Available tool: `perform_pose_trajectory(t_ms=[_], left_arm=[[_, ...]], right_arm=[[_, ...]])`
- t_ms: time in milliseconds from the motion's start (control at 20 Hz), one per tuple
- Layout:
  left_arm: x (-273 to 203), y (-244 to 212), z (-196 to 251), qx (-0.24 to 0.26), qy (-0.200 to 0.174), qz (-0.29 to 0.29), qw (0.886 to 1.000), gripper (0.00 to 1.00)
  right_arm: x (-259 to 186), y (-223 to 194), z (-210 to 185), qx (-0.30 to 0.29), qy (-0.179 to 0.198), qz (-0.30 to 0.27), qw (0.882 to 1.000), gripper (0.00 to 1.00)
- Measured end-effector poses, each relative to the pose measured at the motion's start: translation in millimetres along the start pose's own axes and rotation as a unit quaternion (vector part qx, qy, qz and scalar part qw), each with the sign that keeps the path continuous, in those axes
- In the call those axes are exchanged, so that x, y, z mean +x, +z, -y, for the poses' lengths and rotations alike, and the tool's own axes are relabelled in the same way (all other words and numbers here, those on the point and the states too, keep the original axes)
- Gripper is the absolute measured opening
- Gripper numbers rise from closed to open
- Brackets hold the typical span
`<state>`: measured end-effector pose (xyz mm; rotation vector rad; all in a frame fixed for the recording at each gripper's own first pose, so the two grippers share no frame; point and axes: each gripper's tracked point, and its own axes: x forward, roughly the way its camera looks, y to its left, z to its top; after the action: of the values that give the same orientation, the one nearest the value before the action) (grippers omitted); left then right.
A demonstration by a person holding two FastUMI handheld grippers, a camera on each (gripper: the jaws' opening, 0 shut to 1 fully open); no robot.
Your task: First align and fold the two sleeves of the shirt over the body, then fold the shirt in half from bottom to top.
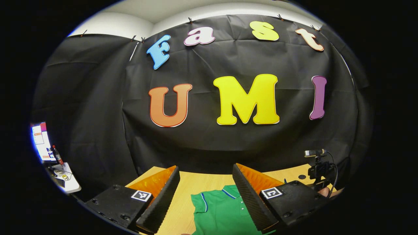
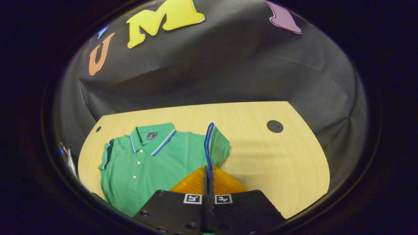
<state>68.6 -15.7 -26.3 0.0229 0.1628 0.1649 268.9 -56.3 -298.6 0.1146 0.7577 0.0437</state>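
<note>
Green polo shirt [image 2: 153,163], one blue-edged sleeve [image 2: 214,143] raised in right gripper [image 2: 208,173]

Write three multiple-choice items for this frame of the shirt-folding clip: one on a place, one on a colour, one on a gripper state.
1. Where does the polo shirt lie?
A. on the wooden table
B. on a chair
C. on the floor

2. What colour is the shirt's body?
A. red
B. green
C. white

3. How do the two grippers stand?
A. both open
B. both shut
C. left gripper open, right gripper shut on the sleeve

Answers: 1 A, the shirt is spread on the tabletop; 2 B, green with blue-and-white trim; 3 C, left fingers are spread wide, right fingers meet on the sleeve's edge.
</note>
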Motion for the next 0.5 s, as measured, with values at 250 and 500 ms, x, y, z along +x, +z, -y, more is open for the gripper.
perform_pose_trajectory(t_ms=[250, 500], left_arm=[[-17.8, 0.8, -29.0, 0.002, 0.025, -0.004, 1.000, 1.00], [-33.4, 6.4, -54.5, 0.013, 0.049, 0.001, 0.999, 1.00]], right_arm=[[8.6, -1.1, -76.6, -0.014, 0.029, -0.011, 0.999, 0.00], [6.9, -4.5, -137.6, -0.026, 0.076, -0.012, 0.997, 0.14]])
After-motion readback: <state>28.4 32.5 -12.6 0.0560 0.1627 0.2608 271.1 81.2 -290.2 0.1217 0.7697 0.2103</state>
